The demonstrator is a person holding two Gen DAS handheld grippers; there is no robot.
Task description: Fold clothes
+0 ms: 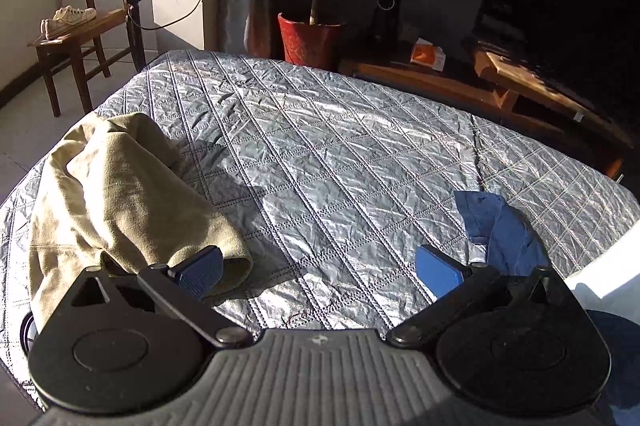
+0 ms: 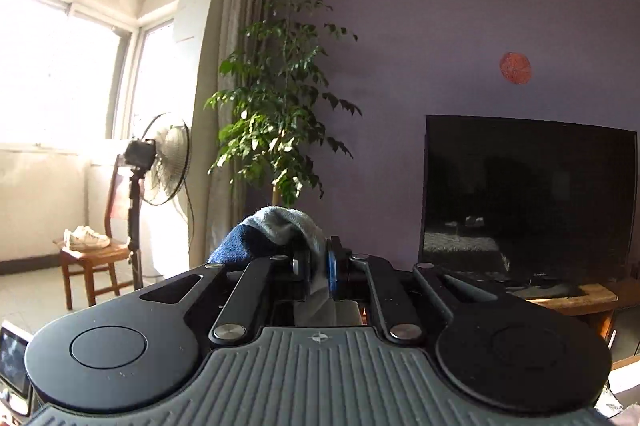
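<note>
My right gripper pinches a fold of the blue-grey cloth, lifted up; it is soft and limp. My left gripper is wide apart over the quilted bed, the beige garment beside it; I would grip its hem.

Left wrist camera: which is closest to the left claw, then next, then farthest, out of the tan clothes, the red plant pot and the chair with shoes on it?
1. Tan clothes: nearest, on the quilt at the left, right beside the left claw.
2. Red plant pot: beyond the quilt's far edge, middle.
3. Chair with shoes: far left by the window. Pot and chair look close to call.
</note>
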